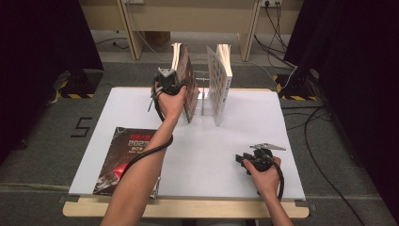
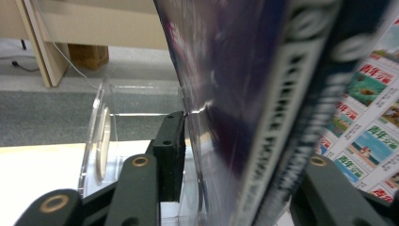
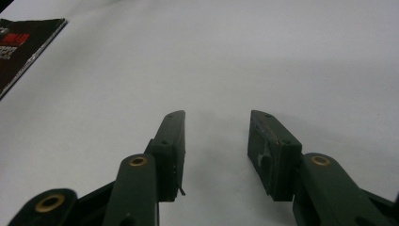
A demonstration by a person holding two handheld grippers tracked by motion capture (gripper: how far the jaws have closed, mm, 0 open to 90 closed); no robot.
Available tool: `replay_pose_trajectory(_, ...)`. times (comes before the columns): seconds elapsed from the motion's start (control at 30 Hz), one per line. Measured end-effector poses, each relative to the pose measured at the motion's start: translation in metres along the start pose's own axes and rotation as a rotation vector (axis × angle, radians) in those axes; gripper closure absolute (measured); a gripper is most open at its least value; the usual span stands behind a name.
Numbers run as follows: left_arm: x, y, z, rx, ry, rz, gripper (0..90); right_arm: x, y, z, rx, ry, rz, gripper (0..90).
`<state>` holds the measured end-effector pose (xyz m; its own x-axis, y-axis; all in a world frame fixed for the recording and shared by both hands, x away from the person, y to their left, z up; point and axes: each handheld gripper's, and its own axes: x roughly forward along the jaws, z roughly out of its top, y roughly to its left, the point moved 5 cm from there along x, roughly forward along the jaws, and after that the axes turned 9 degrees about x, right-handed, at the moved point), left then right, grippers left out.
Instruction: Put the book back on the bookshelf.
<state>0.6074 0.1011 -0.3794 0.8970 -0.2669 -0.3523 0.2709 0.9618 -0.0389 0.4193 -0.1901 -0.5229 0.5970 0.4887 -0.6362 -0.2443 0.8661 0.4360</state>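
You had the dark book (image 1: 189, 87) standing upright at the far middle of the table (image 1: 226, 155), right against the clear acrylic stand (image 2: 101, 136). Your left hand-held gripper (image 1: 173, 82) was clamped on it, jaws either side of the covers, and the left gripper view had its spine (image 2: 277, 117) running up between them. Just right of it, the white book with the little picture grid (image 1: 219, 82) stood upright too, with a small gap between the two. Your right hand-held gripper (image 3: 216, 146) was sitting released near the table's near right edge, jaws apart over bare white surface. A black magazine (image 1: 124, 157) lay flat at the near left corner.
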Motion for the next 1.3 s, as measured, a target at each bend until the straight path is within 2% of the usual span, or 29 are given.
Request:
replay_pose_trajectory(0.17, 0.002, -0.004, 0.004, 0.063, 0.02, 0.021, 73.4, 0.0, 0.0, 0.0, 0.006, 0.002, 0.003, 57.0)
replay_pose_trajectory(0.27, 0.002, -0.006, 0.005, 0.1, 0.016, 0.018, 75.3, 0.0, 0.0, 0.0, 0.005, 0.001, 0.001, 57.0)
replay_pose_trajectory(0.33, 0.002, -0.01, 0.005, 0.133, 0.005, 0.027, 75.5, 0.0, 0.0, 0.0, 0.013, 0.001, 0.004, 57.1)
replay_pose_trajectory(0.43, 0.001, -0.018, 0.004, 0.208, -0.024, 0.053, 75.7, 0.0, 0.0, 0.0, 0.007, -0.001, 0.003, 57.2)
replay_pose_trajectory(0.5, 0.0, -0.022, 0.001, 0.223, -0.053, 0.075, 75.6, 0.0, -0.001, 0.0, 0.004, -0.001, 0.004, 57.2)
replay_pose_trajectory(0.6, 0.0, -0.026, -0.001, 0.226, -0.07, 0.085, 75.5, 0.0, -0.001, 0.0, 0.004, -0.001, 0.004, 57.2)
replay_pose_trajectory(0.67, -0.001, -0.025, -0.002, 0.213, -0.079, 0.09, 75.0, 0.0, -0.001, 0.0, 0.003, -0.001, 0.004, 57.2)
replay_pose_trajectory(0.73, -0.001, -0.024, -0.003, 0.219, -0.079, 0.107, 73.3, 0.0, -0.001, 0.0, -0.001, -0.003, 0.002, 57.2)
replay_pose_trajectory(0.87, -0.003, -0.022, -0.006, 0.194, -0.067, 0.093, 67.6, 0.0, -0.001, 0.0, 0.004, 0.0, 0.001, 57.2)
replay_pose_trajectory(0.93, -0.003, -0.02, -0.008, 0.203, -0.064, 0.096, 66.6, 0.0, 0.0, 0.0, 0.011, 0.0, 0.001, 57.0)
replay_pose_trajectory(1.3, -0.005, -0.018, -0.016, 0.188, -0.054, 0.078, 60.3, 0.0, 0.0, 0.0, 0.004, -0.002, 0.001, 56.8)
